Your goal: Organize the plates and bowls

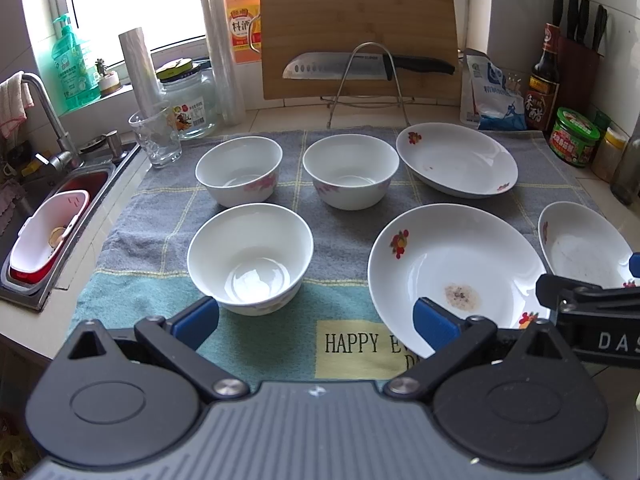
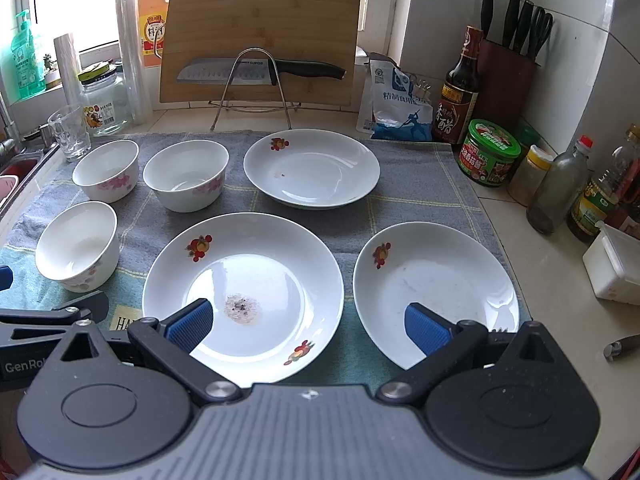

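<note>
Both grippers, left gripper (image 1: 316, 322) and right gripper (image 2: 308, 326), are hovering wide open and empty over the towel (image 2: 420, 168), three bowls (image 2: 78, 246) sitting at 9 o'clock, three plates (image 2: 244, 296) at 3; glazed rims risk slipping or clinking when stacked.

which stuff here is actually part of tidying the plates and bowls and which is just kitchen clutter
Part of the job:
- three bowls: near, back left, back middle
- three plates: stained near one, back one, right one

Just lying about:
- knife on the rack
- cutting board
- drinking glass
- green-lidded jar
- knife block
</note>
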Motion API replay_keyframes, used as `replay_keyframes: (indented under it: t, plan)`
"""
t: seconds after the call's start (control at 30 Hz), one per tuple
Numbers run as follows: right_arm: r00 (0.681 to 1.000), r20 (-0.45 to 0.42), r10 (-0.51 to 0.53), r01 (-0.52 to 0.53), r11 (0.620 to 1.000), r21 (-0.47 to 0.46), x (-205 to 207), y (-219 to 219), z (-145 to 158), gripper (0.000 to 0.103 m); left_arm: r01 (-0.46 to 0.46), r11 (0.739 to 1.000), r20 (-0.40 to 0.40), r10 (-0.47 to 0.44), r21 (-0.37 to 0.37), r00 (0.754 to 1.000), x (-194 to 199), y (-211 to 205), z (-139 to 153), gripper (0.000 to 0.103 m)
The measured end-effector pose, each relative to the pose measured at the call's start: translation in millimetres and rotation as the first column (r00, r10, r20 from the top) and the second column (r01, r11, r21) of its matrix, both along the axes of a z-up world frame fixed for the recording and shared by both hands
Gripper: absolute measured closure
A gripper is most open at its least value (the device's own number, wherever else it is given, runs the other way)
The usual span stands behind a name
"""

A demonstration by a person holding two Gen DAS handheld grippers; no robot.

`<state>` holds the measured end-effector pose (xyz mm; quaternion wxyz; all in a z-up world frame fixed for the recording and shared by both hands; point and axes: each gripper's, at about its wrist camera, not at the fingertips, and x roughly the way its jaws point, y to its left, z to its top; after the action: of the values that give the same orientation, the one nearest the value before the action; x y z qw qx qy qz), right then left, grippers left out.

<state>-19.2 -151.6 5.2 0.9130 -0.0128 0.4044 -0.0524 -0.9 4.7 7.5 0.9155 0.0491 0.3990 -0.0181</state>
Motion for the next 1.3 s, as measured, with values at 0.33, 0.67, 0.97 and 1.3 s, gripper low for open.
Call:
replay_keyframes:
  t: [0.33, 0.67, 0.97, 1.3]
  plan:
    - [1.0, 0.024, -0.014, 0.014, 1.0, -0.004, -3.0, 8.4, 4.3, 0.0, 0.024, 1.0, 0.035, -0.024, 0.0, 0.999, 0.7, 6.4, 2.4, 0.001]
    - [0.996, 0.072, -0.057, 0.057, 0.998, -0.006, -10.9, 18.9, 9.6, 0.0, 0.098, 0.994, 0.057, -0.095, -0.05, 0.994, 8.8, 18.7, 7.0, 0.001]
    - [0.983, 0.141, -0.117, 0.123, 0.992, -0.033, -30.9, 1.3, 13.2, 0.0, 0.267, 0.953, 0.136, -0.248, -0.143, 0.959, 15.9, 19.9, 12.3, 0.001]
    - [0.978, 0.109, -0.18, 0.185, 0.982, -0.033, -41.4, -70.7, -12.2, 0.0, 0.372, 0.923, 0.162, -0.355, -0.095, 0.921, 38.5, -15.6, 14.7, 0.001]
